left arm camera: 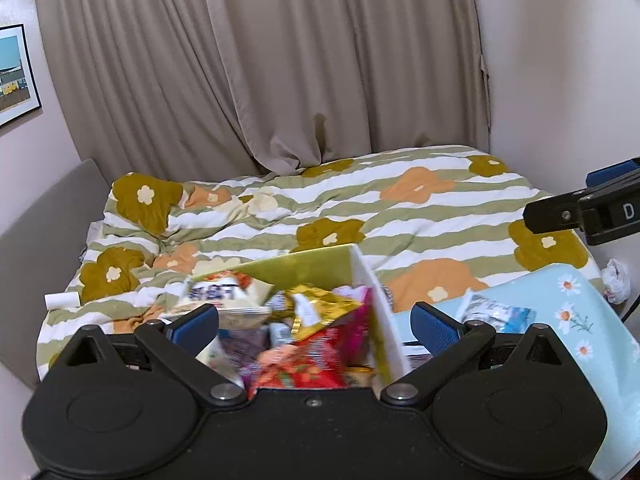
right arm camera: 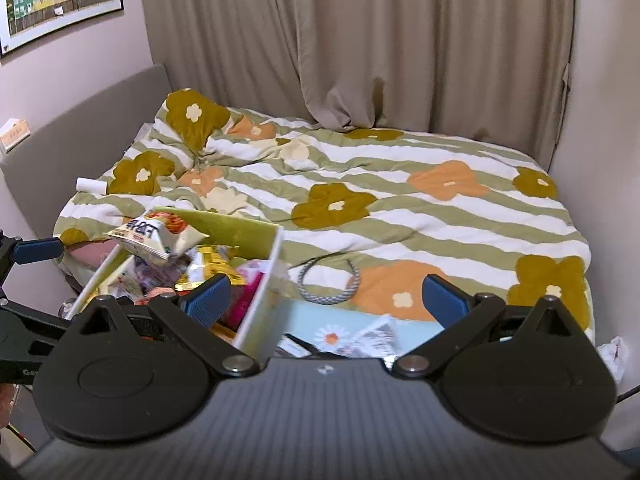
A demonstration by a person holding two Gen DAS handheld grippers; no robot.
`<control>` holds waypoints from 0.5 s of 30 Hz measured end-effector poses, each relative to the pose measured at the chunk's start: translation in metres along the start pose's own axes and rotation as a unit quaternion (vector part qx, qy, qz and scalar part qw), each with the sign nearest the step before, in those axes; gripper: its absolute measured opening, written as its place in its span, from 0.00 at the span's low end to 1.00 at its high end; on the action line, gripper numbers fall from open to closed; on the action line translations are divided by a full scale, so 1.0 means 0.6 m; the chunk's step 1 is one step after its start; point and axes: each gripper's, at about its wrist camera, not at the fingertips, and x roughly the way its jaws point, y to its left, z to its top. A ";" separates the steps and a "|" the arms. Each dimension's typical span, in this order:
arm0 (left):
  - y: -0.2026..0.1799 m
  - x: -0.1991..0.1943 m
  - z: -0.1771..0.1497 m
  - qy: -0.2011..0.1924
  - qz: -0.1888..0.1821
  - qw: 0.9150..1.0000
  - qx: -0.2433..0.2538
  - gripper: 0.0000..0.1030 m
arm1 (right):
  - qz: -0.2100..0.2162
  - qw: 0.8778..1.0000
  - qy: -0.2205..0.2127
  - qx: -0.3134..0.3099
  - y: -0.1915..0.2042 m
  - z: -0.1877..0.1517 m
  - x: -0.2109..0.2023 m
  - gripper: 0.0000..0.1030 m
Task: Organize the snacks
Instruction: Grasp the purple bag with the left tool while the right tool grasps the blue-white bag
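A white box with a green inner wall (left arm camera: 362,280) (right arm camera: 262,300) stands on a light-blue daisy-print table and is piled with snack packets: a white and orange noodle pack (left arm camera: 224,294) (right arm camera: 154,236), a gold packet (left arm camera: 320,304) and a red one (left arm camera: 316,364). My left gripper (left arm camera: 316,324) is open and empty, hovering over the box. My right gripper (right arm camera: 326,300) is open and empty, over the box's right wall and the table. A silvery wrapper (left arm camera: 494,312) (right arm camera: 376,336) lies on the table right of the box.
The table (left arm camera: 560,320) (right arm camera: 348,320) stands against a bed with a striped flower duvet (left arm camera: 360,208) (right arm camera: 400,208). A grey cord loop (right arm camera: 330,278) lies on the duvet, a white roll (right arm camera: 91,185) at its left. Curtains hang behind. A white bag (left arm camera: 616,280) sits at the right.
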 end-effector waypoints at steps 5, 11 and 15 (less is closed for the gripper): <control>-0.081 0.000 0.005 0.007 0.007 1.000 -0.014 1.00 | 0.009 0.999 -0.002 -0.031 -0.065 -0.012 -0.009 1.00; -0.163 0.024 -0.006 0.033 0.027 0.999 -0.024 1.00 | 0.047 0.998 0.022 -0.048 -0.140 -0.029 0.026 1.00; -0.208 0.057 -0.025 0.053 0.042 0.997 -0.037 1.00 | 0.080 0.994 0.046 -0.057 -0.172 -0.045 0.071 1.00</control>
